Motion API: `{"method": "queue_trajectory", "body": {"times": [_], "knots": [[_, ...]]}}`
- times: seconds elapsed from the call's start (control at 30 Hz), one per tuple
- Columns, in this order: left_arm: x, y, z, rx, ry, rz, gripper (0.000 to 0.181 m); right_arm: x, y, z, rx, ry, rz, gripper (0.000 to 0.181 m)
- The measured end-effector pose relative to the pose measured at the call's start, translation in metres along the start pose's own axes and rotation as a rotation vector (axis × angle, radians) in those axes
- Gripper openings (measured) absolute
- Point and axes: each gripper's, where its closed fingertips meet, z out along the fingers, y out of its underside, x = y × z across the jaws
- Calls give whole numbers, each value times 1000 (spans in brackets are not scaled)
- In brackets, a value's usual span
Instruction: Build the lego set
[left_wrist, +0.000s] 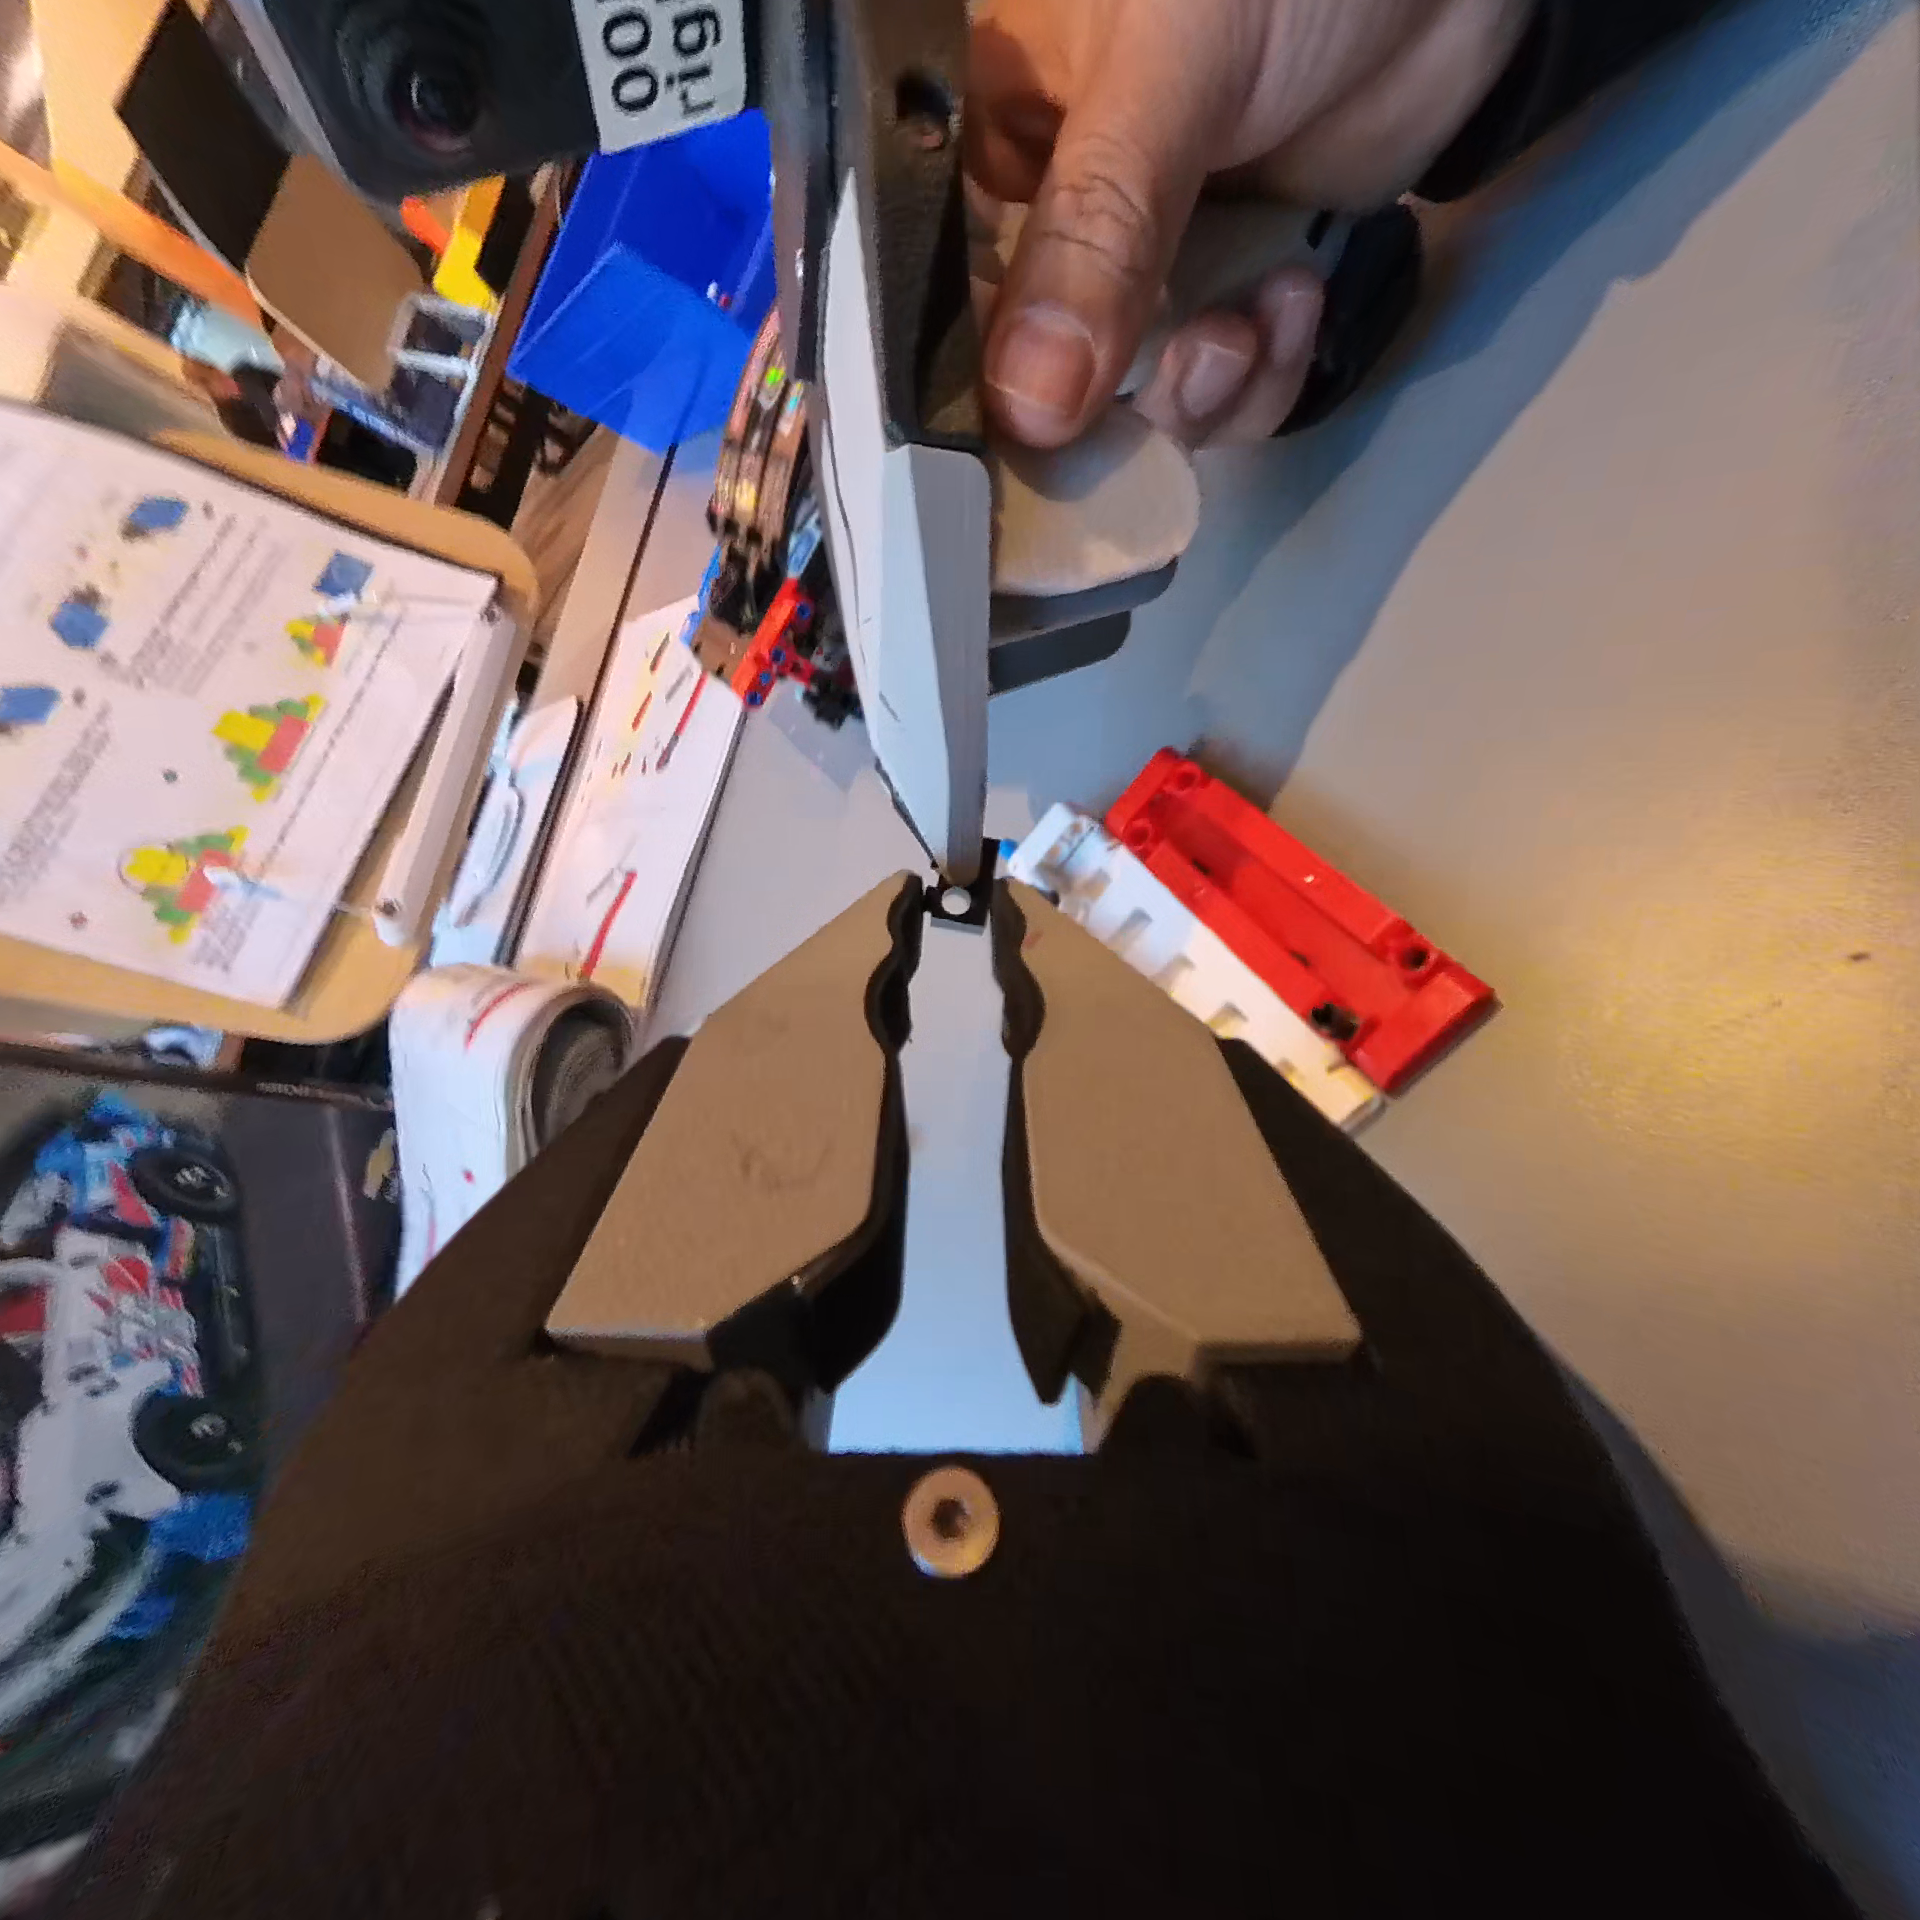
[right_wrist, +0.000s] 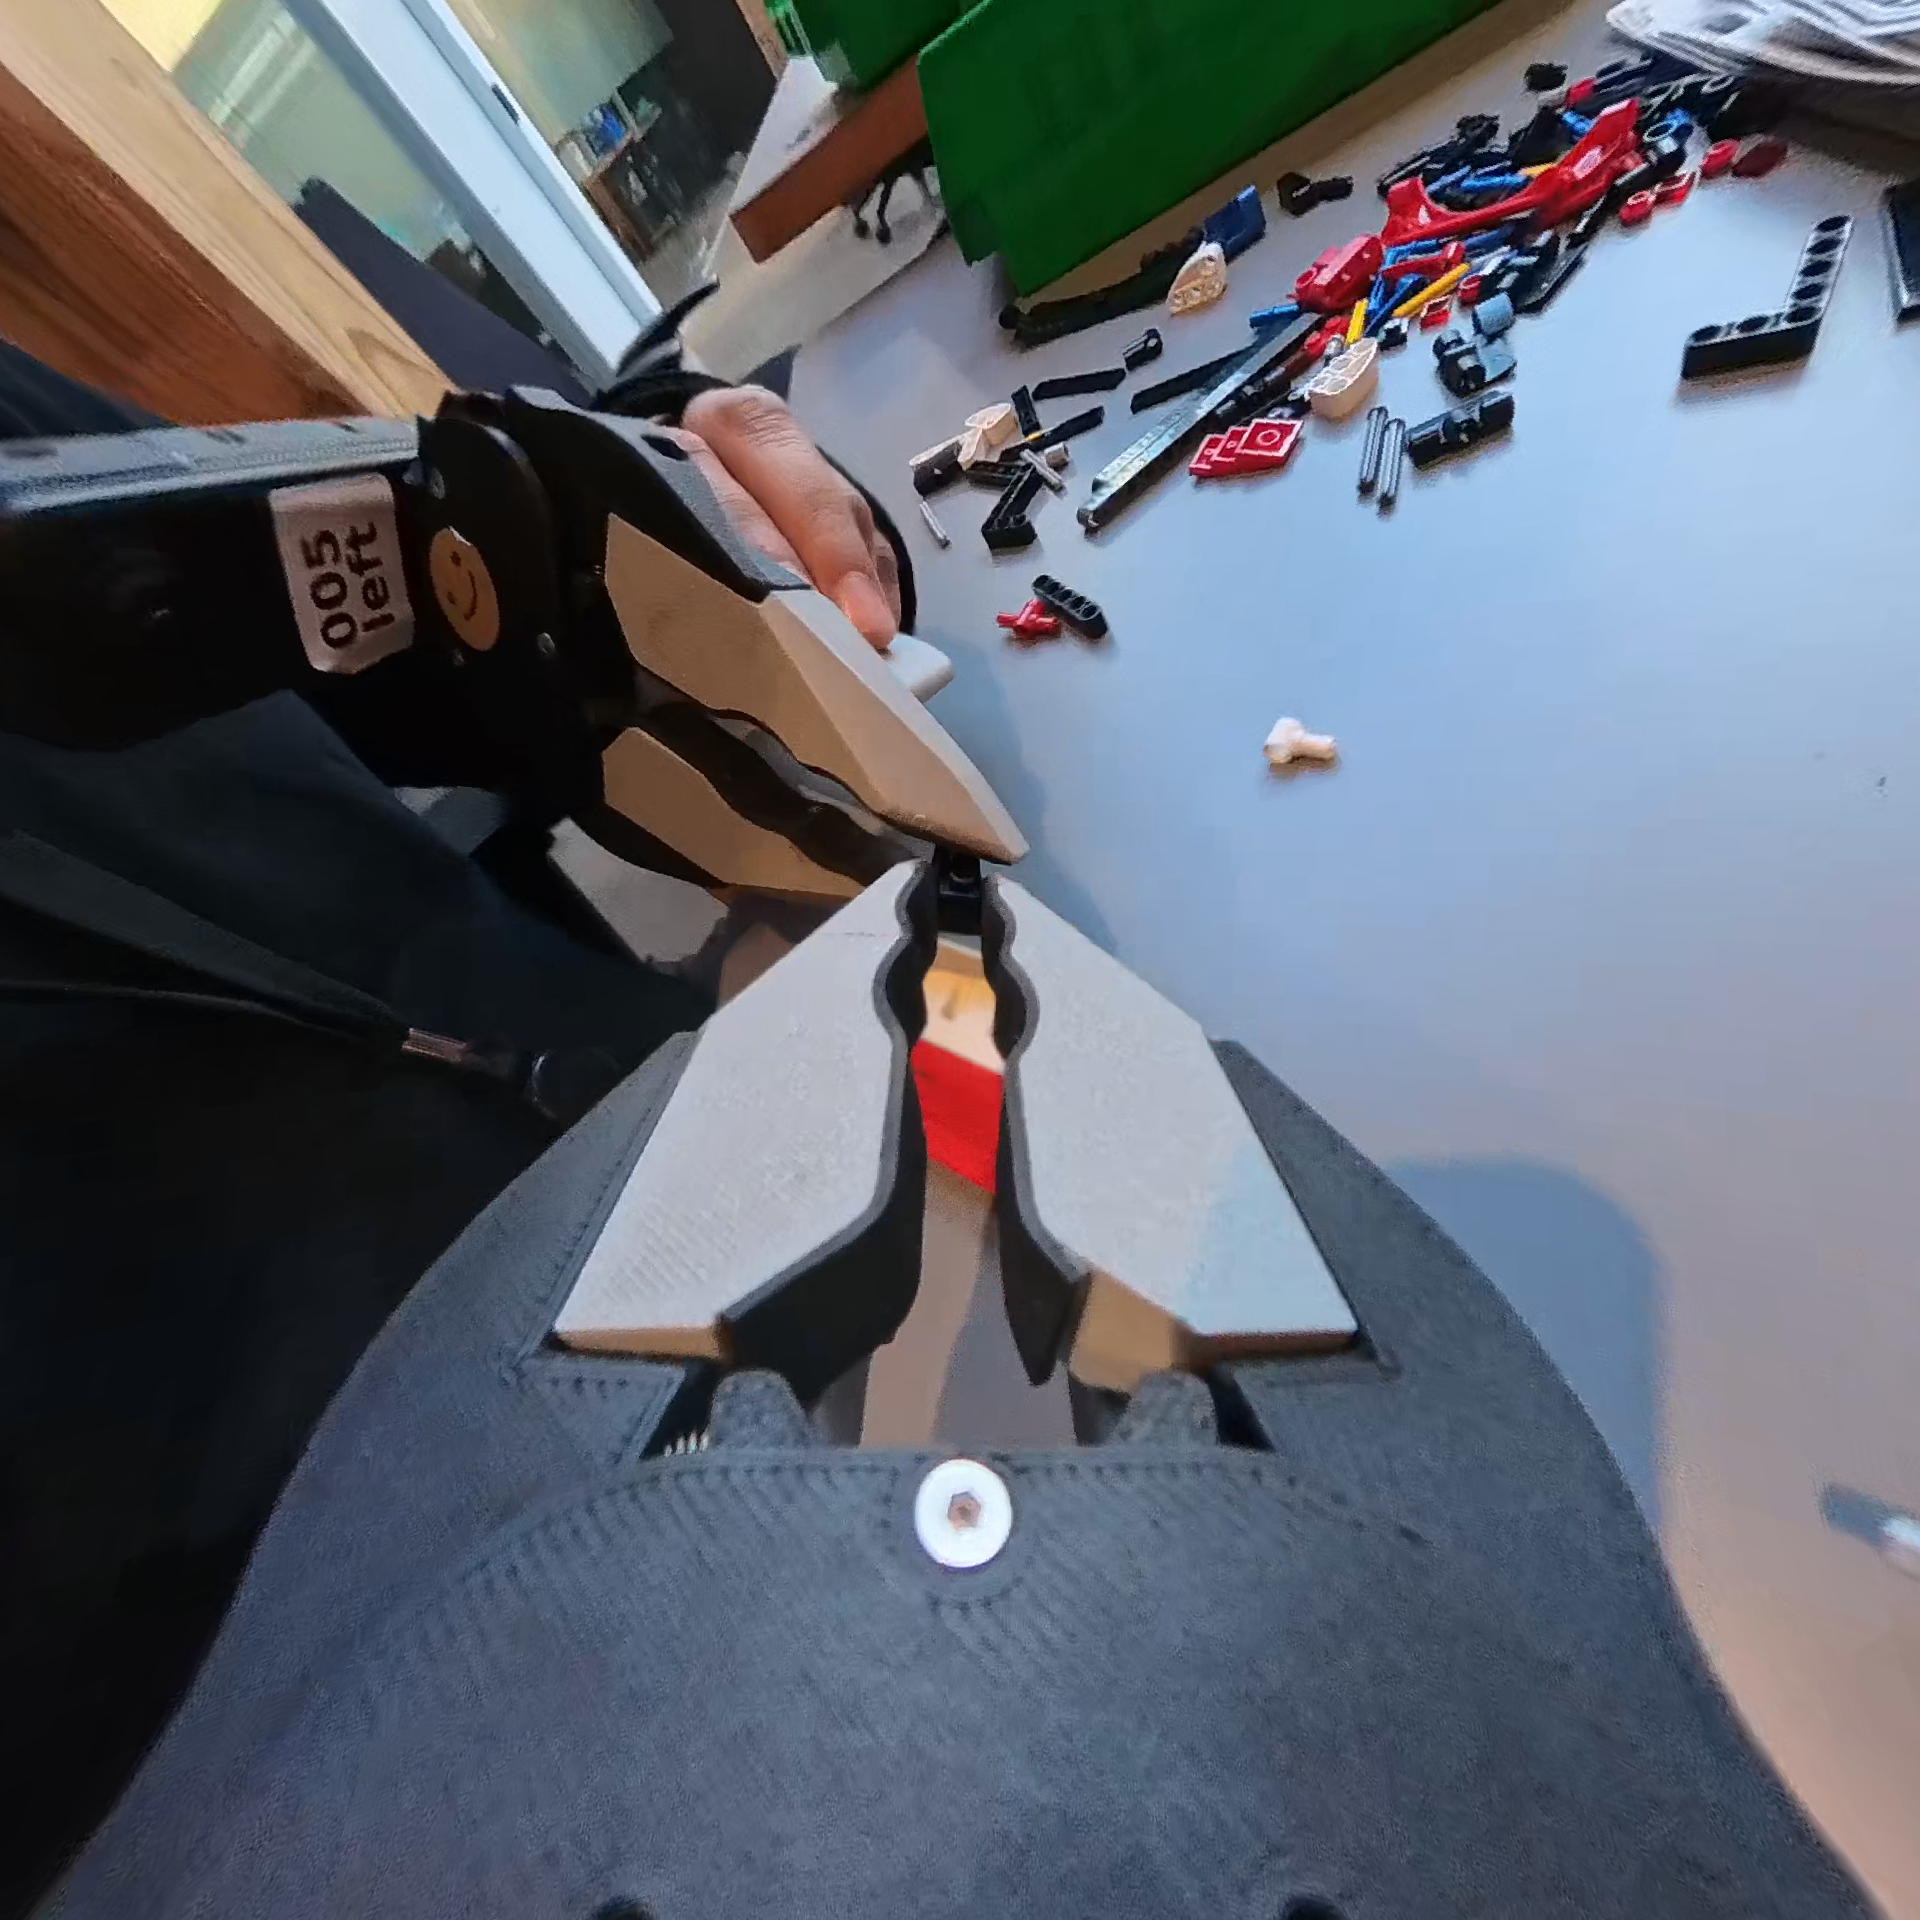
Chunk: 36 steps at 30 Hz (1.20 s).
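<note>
Between both grippers' tips, small black piece (left_wrist: 958, 900)

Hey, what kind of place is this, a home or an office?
Probably an office or lab workspace: a grey table strewn with loose Lego parts, an instruction sheet, blue bins and glass partitions.

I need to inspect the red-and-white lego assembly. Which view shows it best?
The left wrist view: the red-and-white assembly lies in plain sight on the table, right of the gripper tips. The right wrist view shows only a red sliver between its fingers.
</note>
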Motion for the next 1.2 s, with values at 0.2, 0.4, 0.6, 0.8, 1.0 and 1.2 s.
{"method": "queue_trajectory", "body": {"times": [0.2,0.4,0.6,0.8,1.0,1.2], "knots": [[-8,41,1,-85,56,-332,38,25,-28,6,4,140,-182,6],[-34,58,-11,-31,7,-565,33,68,-60,-16,68,447,-396,6],[-66,69,-23,49,-127,-668,33,81,-81,-10,146,573,-555,6],[-80,66,-39,153,-205,-705,29,85,-87,-11,175,601,-590,5],[-85,66,-45,200,-223,-739,27,93,-83,-13,177,594,-556,6],[-87,67,-46,222,-202,-781,27,94,-82,-12,173,586,-547,6]]}}
